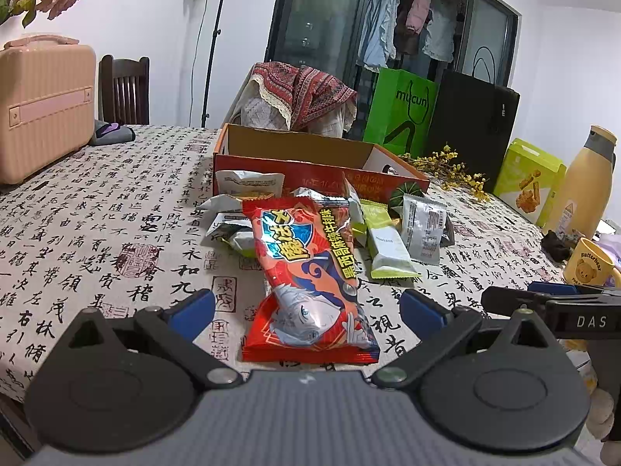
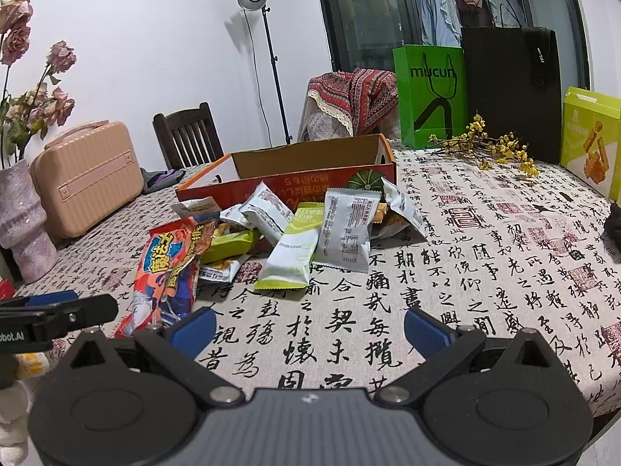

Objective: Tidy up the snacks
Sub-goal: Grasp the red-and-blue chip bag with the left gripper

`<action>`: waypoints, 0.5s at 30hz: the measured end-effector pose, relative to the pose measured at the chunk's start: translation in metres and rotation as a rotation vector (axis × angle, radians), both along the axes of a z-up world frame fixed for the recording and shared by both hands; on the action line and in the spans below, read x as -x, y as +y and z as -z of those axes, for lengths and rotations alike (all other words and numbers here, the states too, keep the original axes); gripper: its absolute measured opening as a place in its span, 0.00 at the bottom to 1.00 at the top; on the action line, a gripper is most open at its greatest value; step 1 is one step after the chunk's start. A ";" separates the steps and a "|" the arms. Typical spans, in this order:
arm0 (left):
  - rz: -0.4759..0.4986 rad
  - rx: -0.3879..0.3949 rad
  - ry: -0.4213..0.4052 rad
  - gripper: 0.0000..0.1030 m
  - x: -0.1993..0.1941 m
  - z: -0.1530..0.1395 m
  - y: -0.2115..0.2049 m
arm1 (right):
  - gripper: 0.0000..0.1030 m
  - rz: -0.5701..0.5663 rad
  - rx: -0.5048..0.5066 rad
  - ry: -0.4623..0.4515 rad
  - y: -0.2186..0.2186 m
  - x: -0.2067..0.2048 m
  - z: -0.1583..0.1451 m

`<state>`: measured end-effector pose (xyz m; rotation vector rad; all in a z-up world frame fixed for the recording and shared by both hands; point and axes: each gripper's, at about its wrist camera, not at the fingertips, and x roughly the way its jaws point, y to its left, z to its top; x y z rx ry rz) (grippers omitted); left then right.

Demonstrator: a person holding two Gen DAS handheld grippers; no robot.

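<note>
- Left gripper (image 1: pixel 306 312): jaws spread wide, holding nothing; its blue fingertips (image 1: pixel 192 310) stand on either side of the near end of the red snack packet (image 1: pixel 310 272), apart from it.
- Right gripper (image 2: pixel 308 330): jaws spread wide, holding nothing; only bare tablecloth (image 2: pixel 485 272) lies between its fingertips (image 2: pixel 194 328).
- Red snack packet: lies flat on the cloth, long axis running near to far, nearest of all the snacks in the left wrist view; in the right wrist view it sits at the near left of the pile (image 2: pixel 167 275).
- Green-and-white packet (image 1: pixel 388 248): flat on the cloth, just right of the red packet's far end; also seen at the middle of the pile from the right (image 2: pixel 293 250).
- Silver-white packet (image 1: pixel 423 229): printed label facing up, just right of the green-and-white one, leaning toward the box.
- Other small packets (image 2: pixel 268 209): a loose heap of white and green wrappers piled against the near wall of the box.
- Cardboard box (image 1: pixel 295 147): open top, red printed front, on the cloth just beyond the heap; no snacks visible inside.
- Pink case (image 1: pixel 42 105): far left on the table.
- Green paper bag (image 1: pixel 399 112) and black bag (image 1: pixel 473 124): upright beyond the box, far right.
- Yellow flower sprig (image 2: pixel 489 147): lying on the cloth before the bags.
- Yellow bottle (image 1: pixel 582 186) and yellow mug (image 1: pixel 590 264): at the right edge.
</note>
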<state>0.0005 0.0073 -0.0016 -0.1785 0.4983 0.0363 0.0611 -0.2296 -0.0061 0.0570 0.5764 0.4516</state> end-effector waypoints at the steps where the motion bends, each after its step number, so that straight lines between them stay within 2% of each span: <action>1: 0.003 -0.002 0.000 1.00 -0.001 0.000 -0.001 | 1.00 0.000 0.001 0.000 0.000 0.000 0.000; 8: 0.007 -0.015 0.014 1.00 -0.013 0.000 -0.007 | 1.00 0.011 0.010 0.002 -0.001 -0.006 0.003; 15: -0.007 -0.045 0.051 1.00 -0.044 0.002 -0.014 | 1.00 0.025 -0.001 0.023 -0.006 -0.014 0.009</action>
